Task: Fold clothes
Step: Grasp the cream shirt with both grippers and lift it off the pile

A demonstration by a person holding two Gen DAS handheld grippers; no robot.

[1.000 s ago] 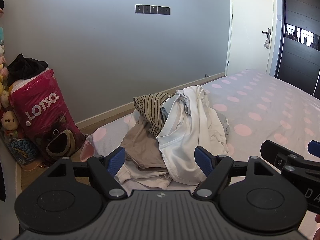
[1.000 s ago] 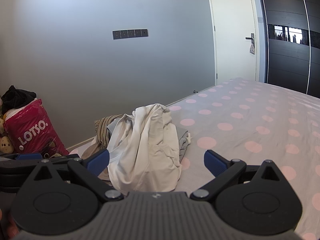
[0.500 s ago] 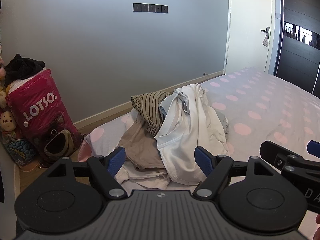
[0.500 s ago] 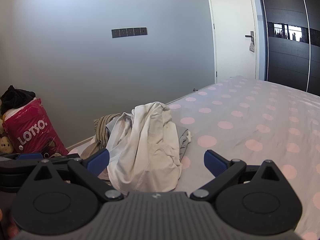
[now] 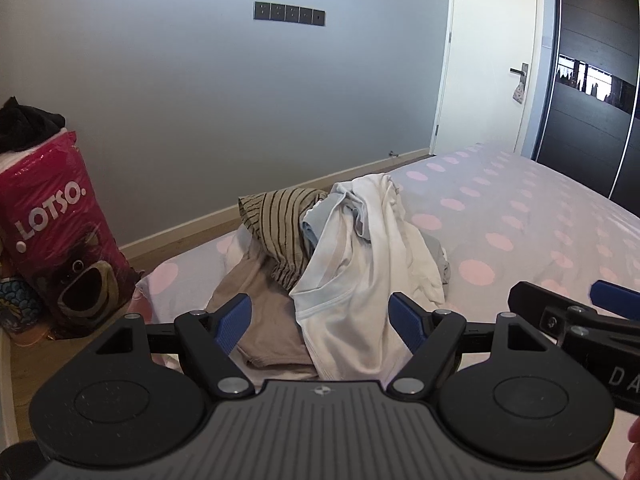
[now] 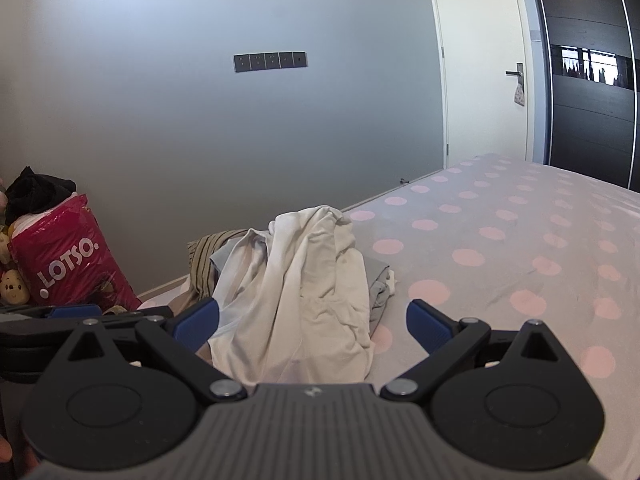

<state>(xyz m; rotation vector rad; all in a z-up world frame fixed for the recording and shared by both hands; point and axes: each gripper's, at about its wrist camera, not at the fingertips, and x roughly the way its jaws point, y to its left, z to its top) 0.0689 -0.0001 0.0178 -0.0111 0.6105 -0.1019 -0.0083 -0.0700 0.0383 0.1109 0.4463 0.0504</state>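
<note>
Left gripper: the black two-finger left gripper with blue pads is spread wide and holds nothing; it hangs just short of the clothes pile, apart from it.
Right gripper: the black two-finger right gripper with blue pads is also spread wide with nothing between its fingers; it sits beside the left one, and its tip shows at the right edge of the left wrist view.
Clothes pile: a loose heap of unfolded garments lies on the bed near its corner, in front of both grippers.
Top garment: a crumpled white cotton shirt drapes over the heap, its neckline turned toward the left gripper; in the right wrist view it covers most of the pile.
Under it: a pale blue garment peeks out by the shirt's upper fold, a tan garment with dark stripes lies bunched to the left, and a plain beige garment lies flat at the bottom.
Bed: a mattress with a grey sheet printed with pink dots carries the pile; the sheet to the right is bare.
Floor beside bed: a red plastic bag printed LOTSO with a bear face stands against the grey wall, with dark cloth on top.
Far end: a white door with a metal handle is shut.
</note>
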